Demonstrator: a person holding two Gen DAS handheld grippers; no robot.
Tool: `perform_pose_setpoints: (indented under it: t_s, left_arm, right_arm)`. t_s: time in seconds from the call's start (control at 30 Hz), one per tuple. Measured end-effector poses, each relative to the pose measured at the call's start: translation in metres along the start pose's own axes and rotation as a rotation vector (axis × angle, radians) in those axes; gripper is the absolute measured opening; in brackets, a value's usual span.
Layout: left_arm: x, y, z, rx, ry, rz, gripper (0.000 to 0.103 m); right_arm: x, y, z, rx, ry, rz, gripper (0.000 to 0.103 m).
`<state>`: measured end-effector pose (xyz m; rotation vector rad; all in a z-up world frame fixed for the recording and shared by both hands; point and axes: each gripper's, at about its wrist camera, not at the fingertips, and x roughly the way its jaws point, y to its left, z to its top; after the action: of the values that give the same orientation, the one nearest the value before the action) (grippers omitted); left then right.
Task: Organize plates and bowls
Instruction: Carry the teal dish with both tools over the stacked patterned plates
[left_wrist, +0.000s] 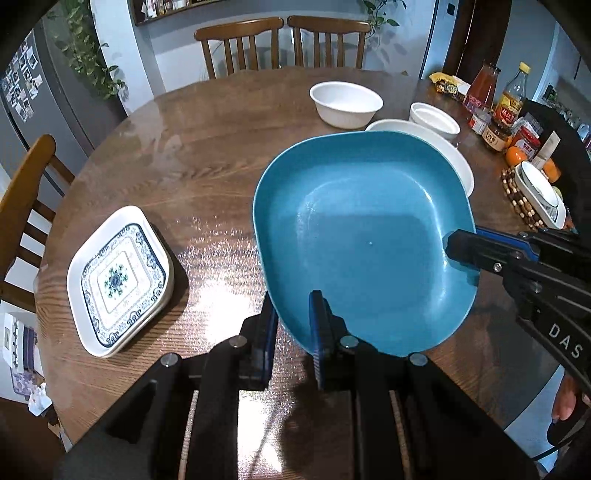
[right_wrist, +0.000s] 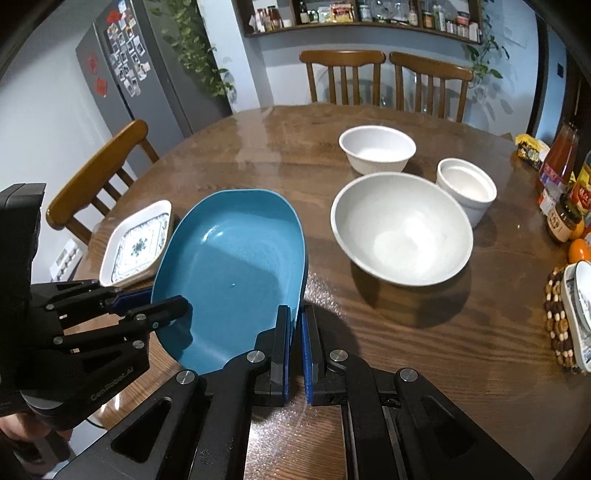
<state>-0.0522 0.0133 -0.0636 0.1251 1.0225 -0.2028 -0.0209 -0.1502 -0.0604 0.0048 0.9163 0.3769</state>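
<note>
A: Hanging tilted above the round brown wooden table (right_wrist: 424, 350), the blue rounded-square plastic dish (left_wrist: 364, 236) is pinched at its rim by the left gripper (left_wrist: 293, 325) and, on the adjoining edge, by the right gripper (right_wrist: 295, 332).

B: And around it?

A: A patterned square white plate (left_wrist: 120, 280) is seen left; a wide white ceramic bowl (right_wrist: 402, 229) is seen right.

Home dining kitchen: fridge (right_wrist: 122, 74), spice shelf (right_wrist: 362, 18), wooden table (right_wrist: 258, 147).
</note>
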Motion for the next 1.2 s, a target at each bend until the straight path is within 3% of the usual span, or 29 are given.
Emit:
perform_pose_setpoints:
  t_s: [1.2]
  left_arm:
    - [-0.025, 0.028, 0.01, -0.028, -0.119, 0.037, 0.015]
  right_arm:
    - [-0.02, 0.019, 0.023, -0.056, -0.073, 0.009, 0.007]
